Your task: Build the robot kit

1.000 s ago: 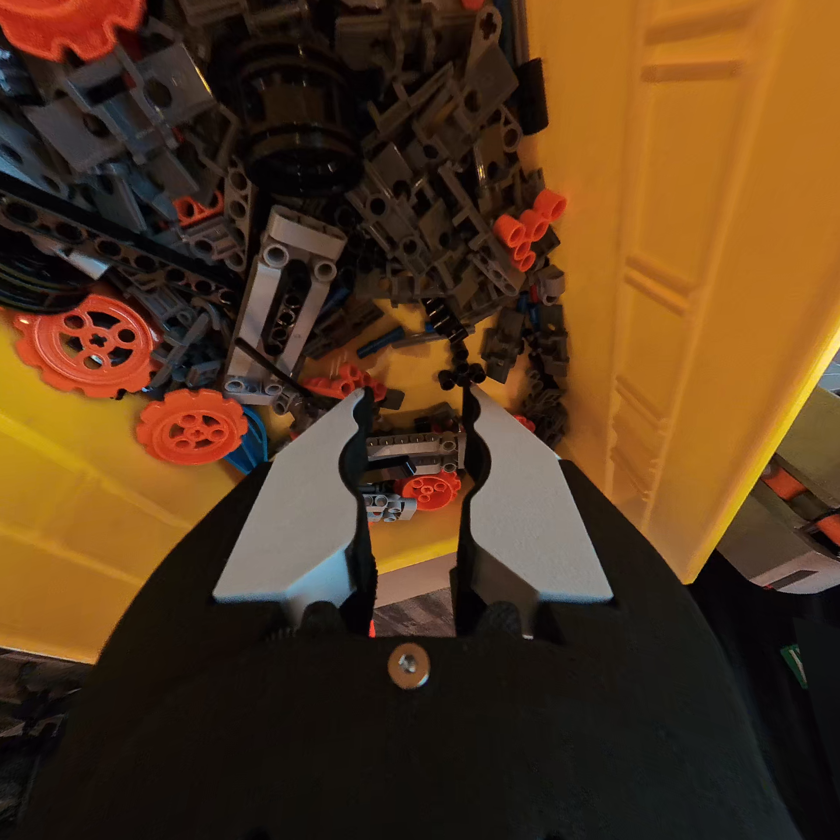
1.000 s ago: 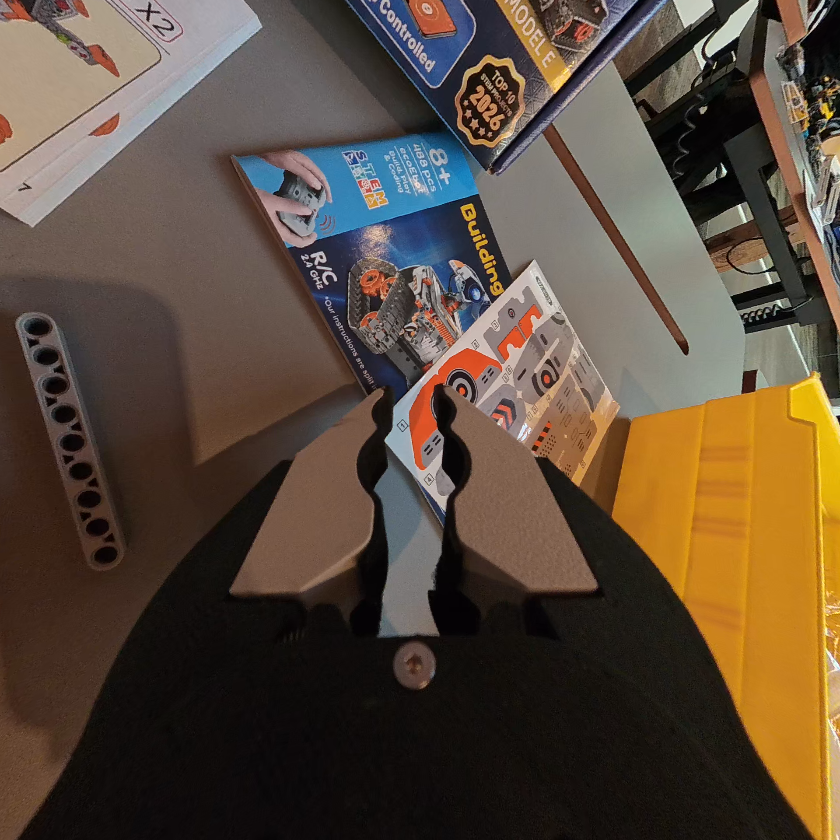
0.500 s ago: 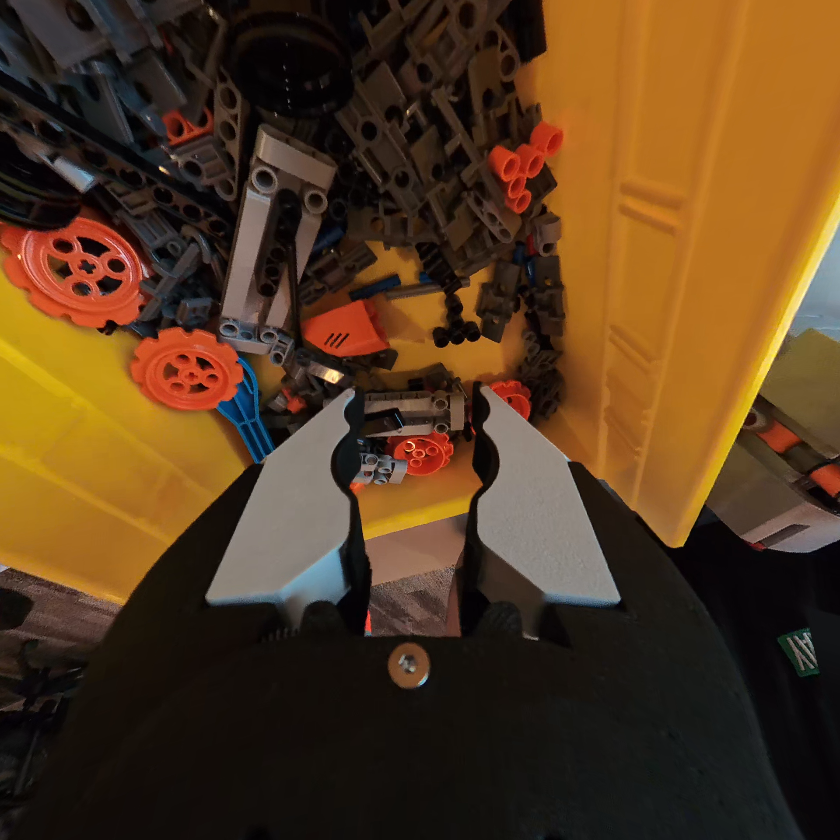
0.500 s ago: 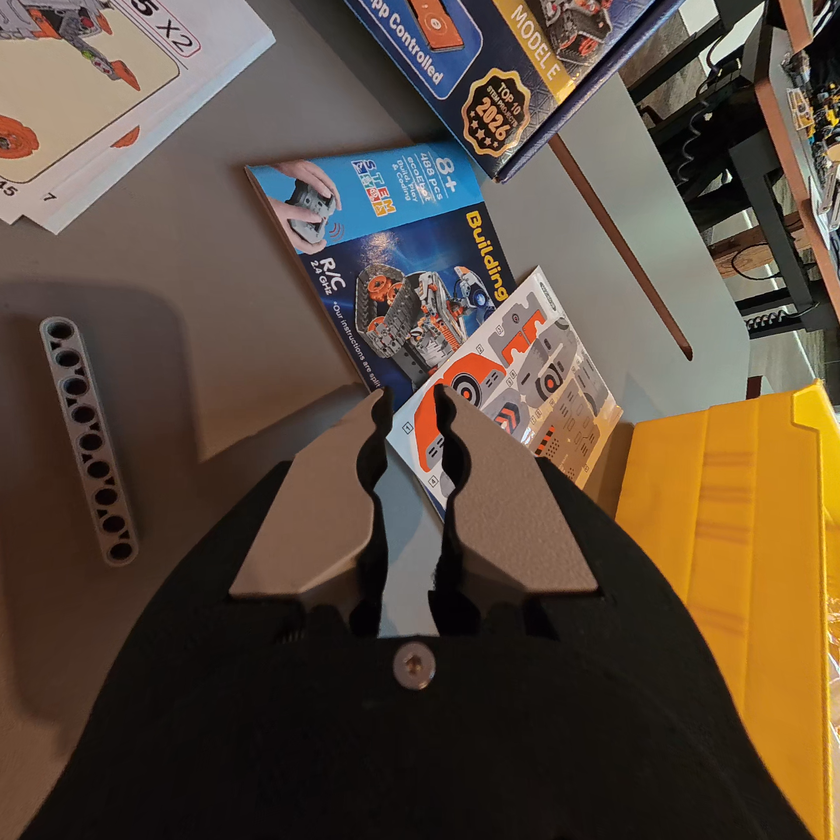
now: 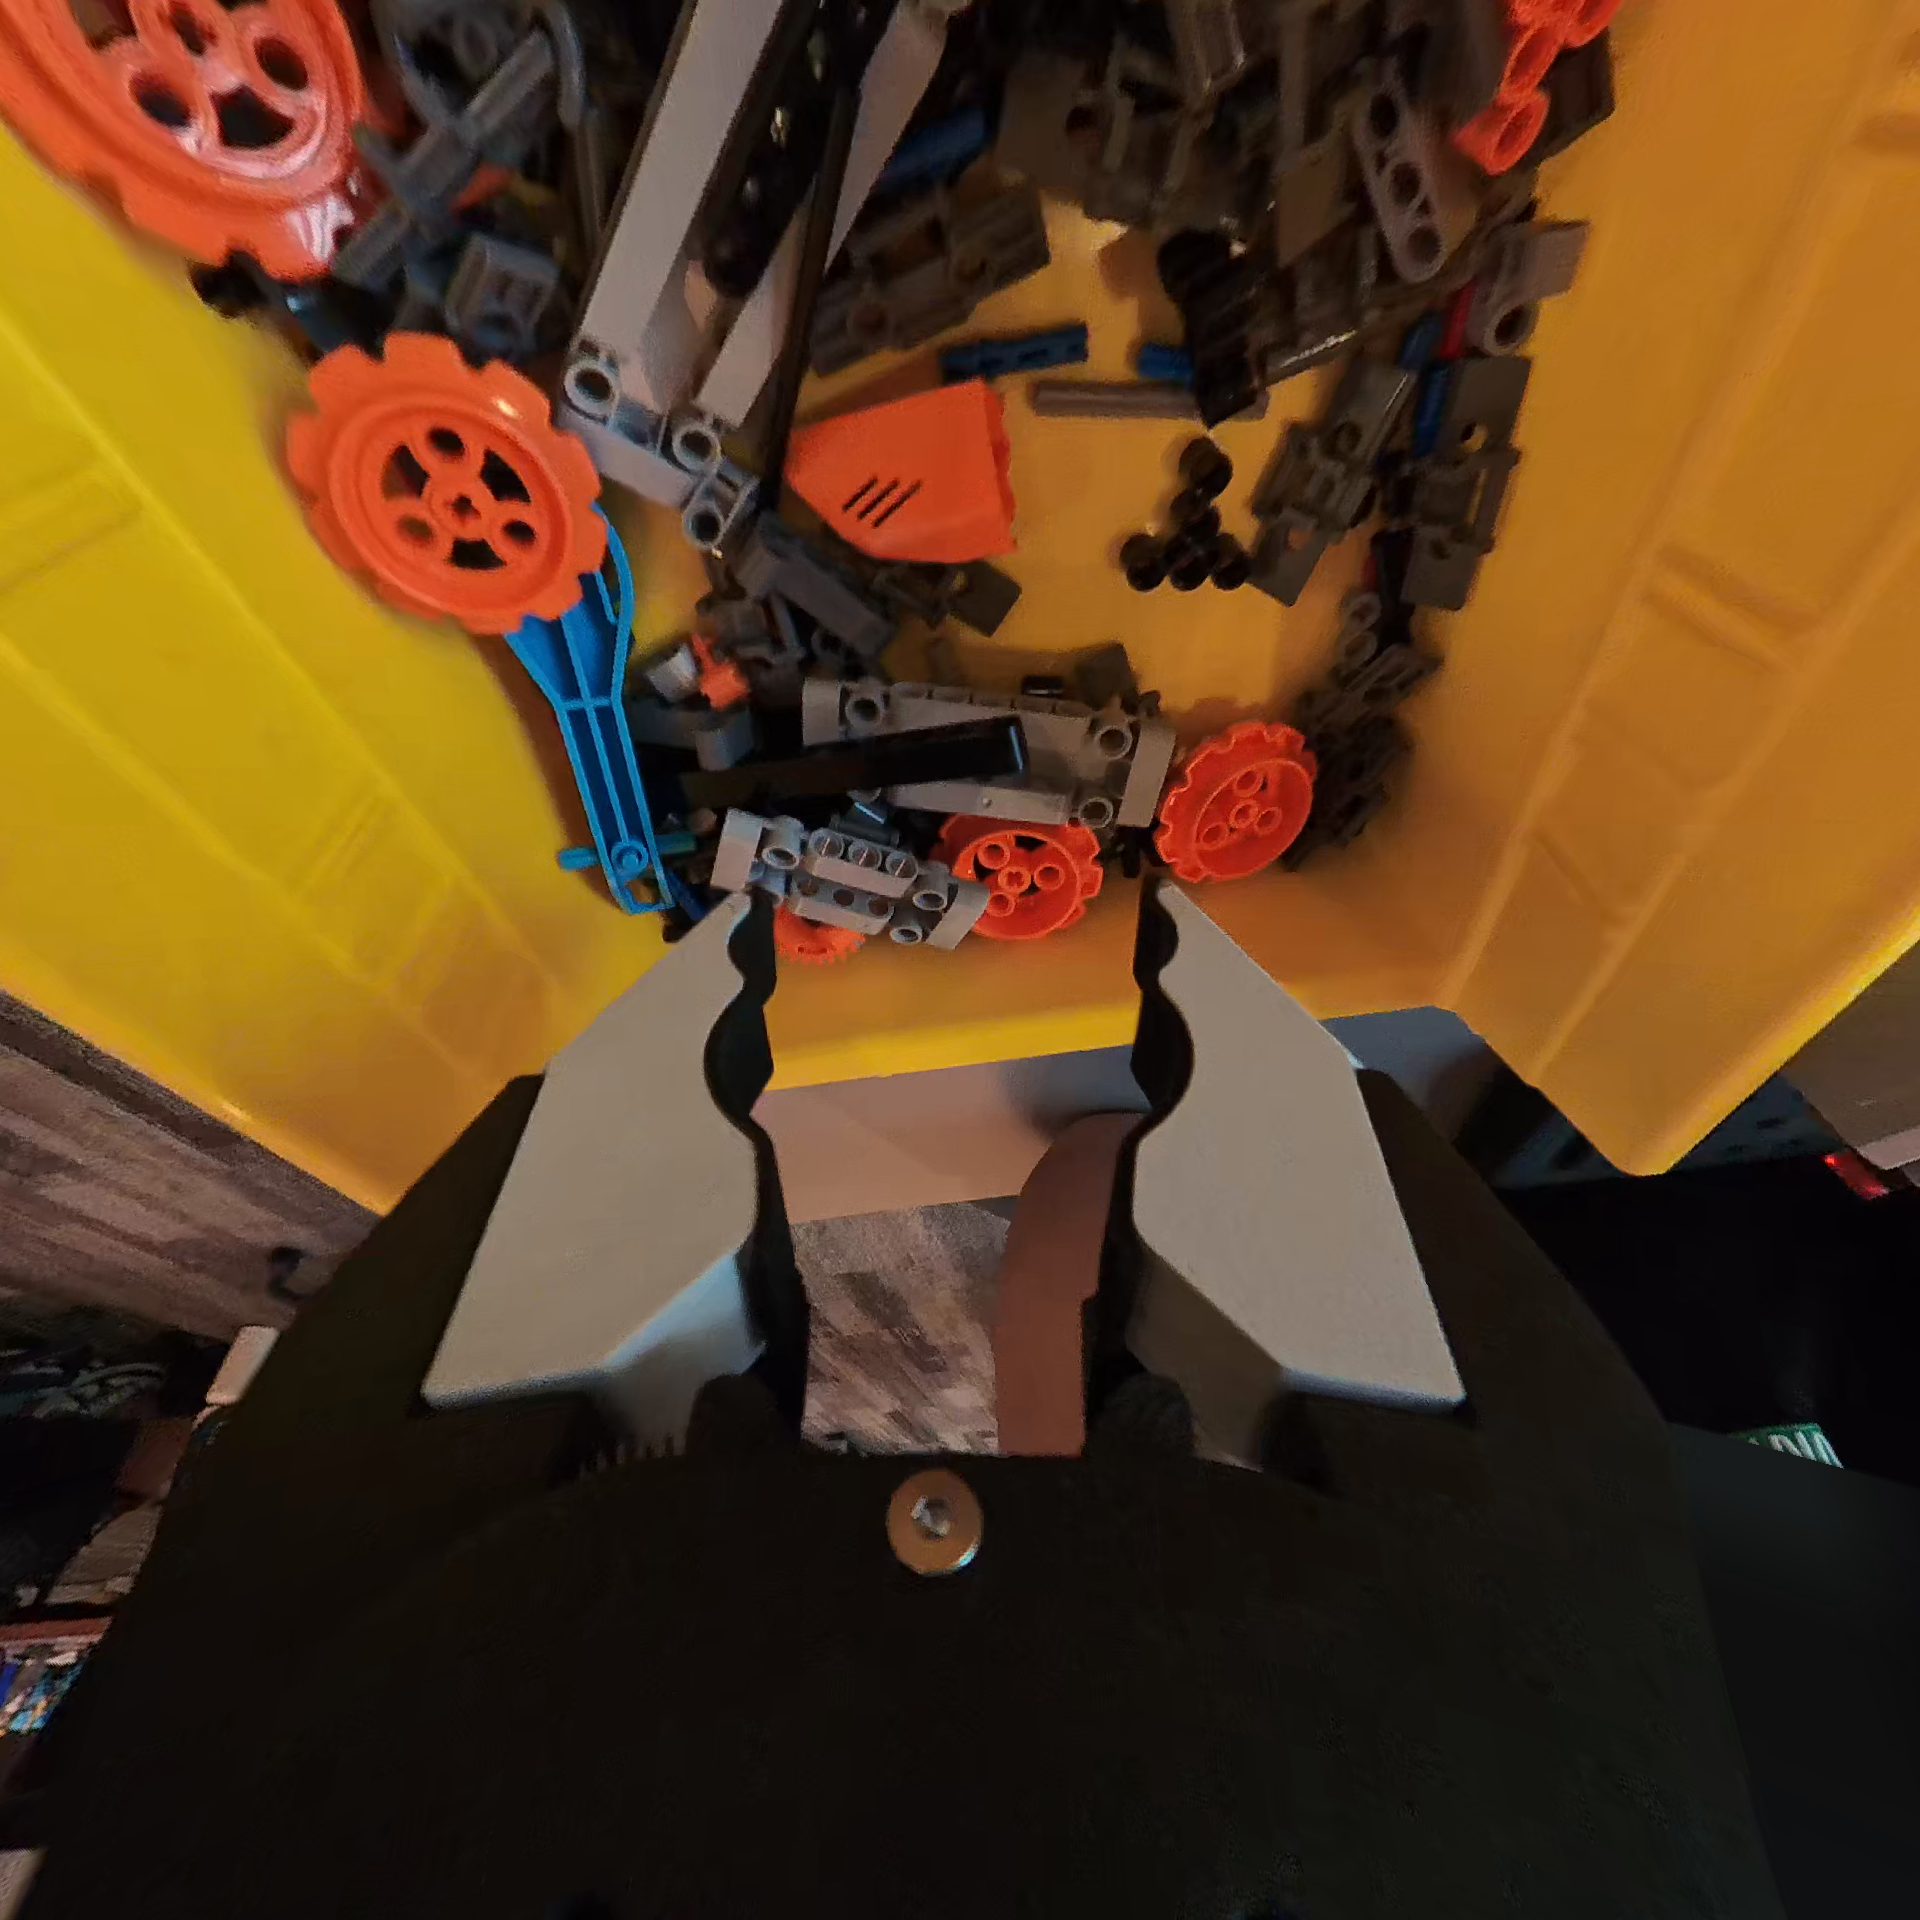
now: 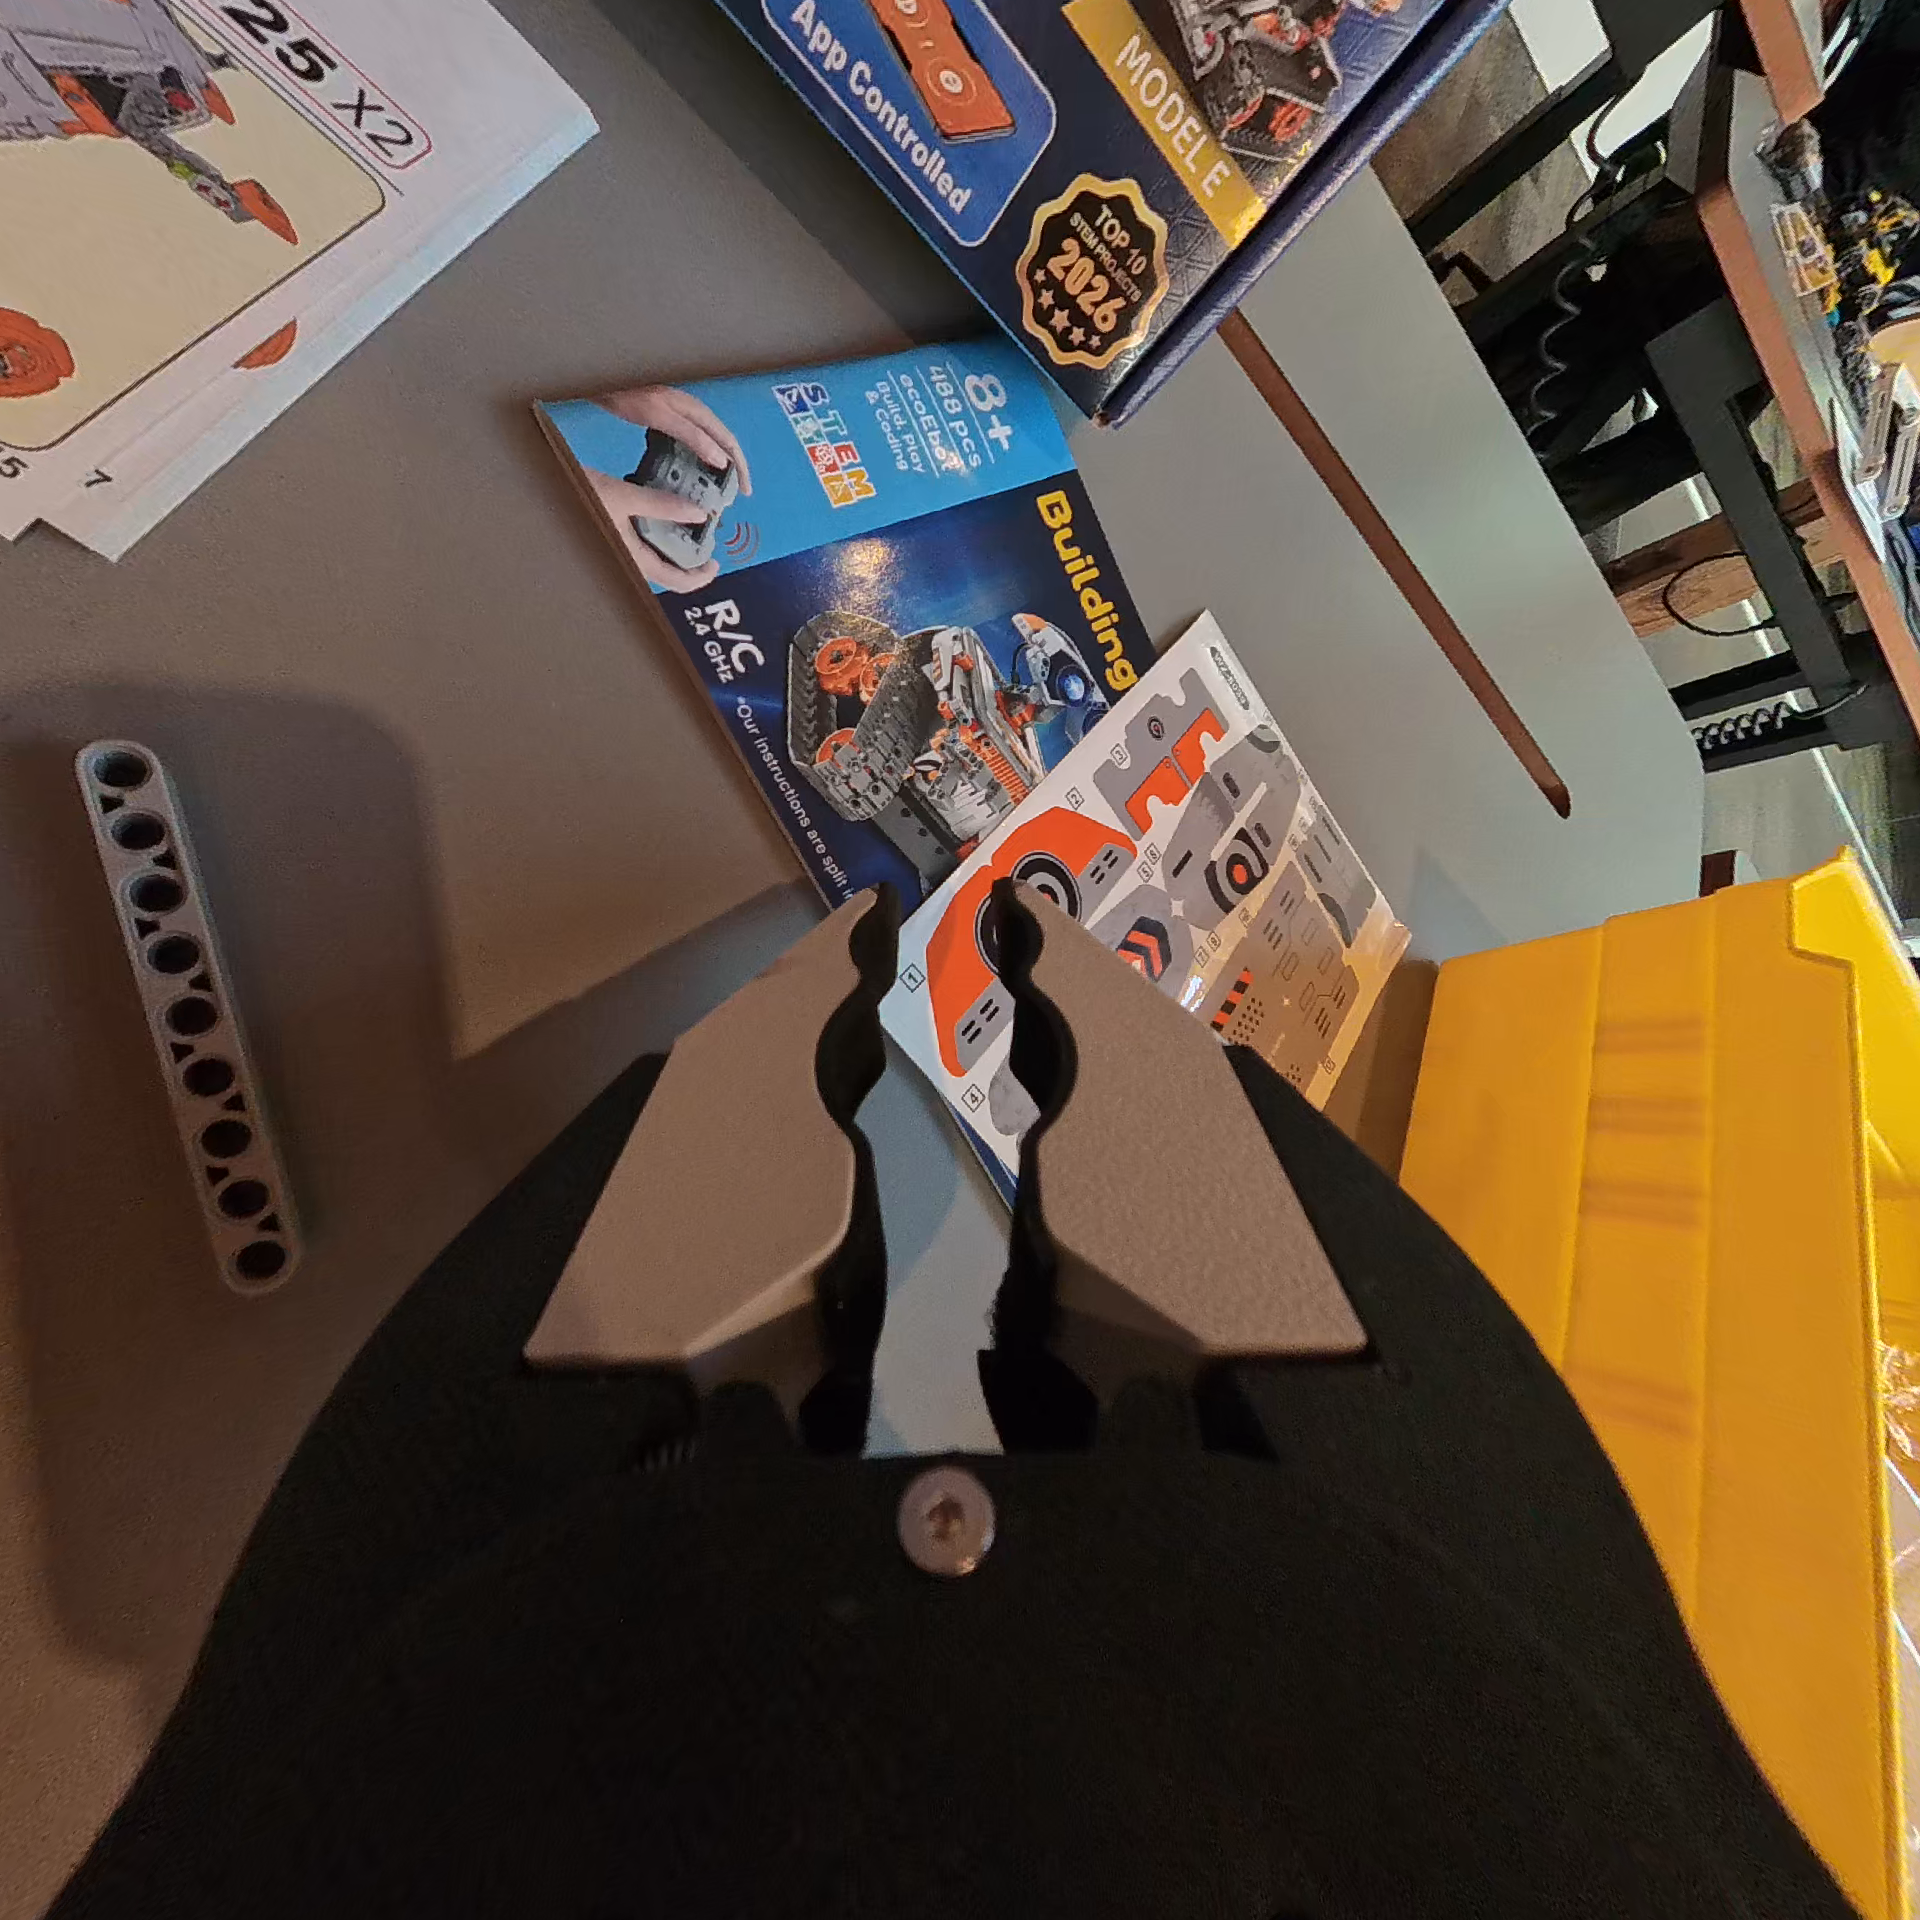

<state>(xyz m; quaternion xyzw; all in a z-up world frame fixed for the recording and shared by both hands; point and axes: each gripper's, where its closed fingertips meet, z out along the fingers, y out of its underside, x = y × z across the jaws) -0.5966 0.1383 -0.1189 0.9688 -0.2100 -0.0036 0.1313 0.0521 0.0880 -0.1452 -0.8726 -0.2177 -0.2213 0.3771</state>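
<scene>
My left gripper (image 5: 945, 899) is open and empty over the near wall of a yellow bin (image 5: 260, 831) full of grey, black and orange building parts. Between its tips lie a small grey connector block (image 5: 847, 878) and a small orange gear (image 5: 1023, 875). A grey beam piece (image 5: 987, 753) and a second orange gear (image 5: 1236, 802) lie just beyond. My right gripper (image 6: 943, 896) hovers over a grey table (image 6: 416, 644), its jaws nearly closed with a narrow gap and nothing between them. A grey holed beam (image 6: 185, 1013) lies on the table to its left.
A blue booklet (image 6: 862, 582) and a sticker sheet (image 6: 1195, 883) lie ahead of the right gripper, a blue box (image 6: 1091, 145) beyond, instruction pages (image 6: 208, 208) at the far left. The yellow bin (image 6: 1662, 1195) stands to the right. In the bin lie large orange gears (image 5: 447, 483), a blue tool (image 5: 597, 717), an orange panel (image 5: 904, 478). About 65 centimeters separates my left fingertips from my right.
The left gripper has drawn back toward the bin's near wall and opened wider; the parts now appear larger. The right gripper has drifted slightly left; its jaws are unchanged.
</scene>
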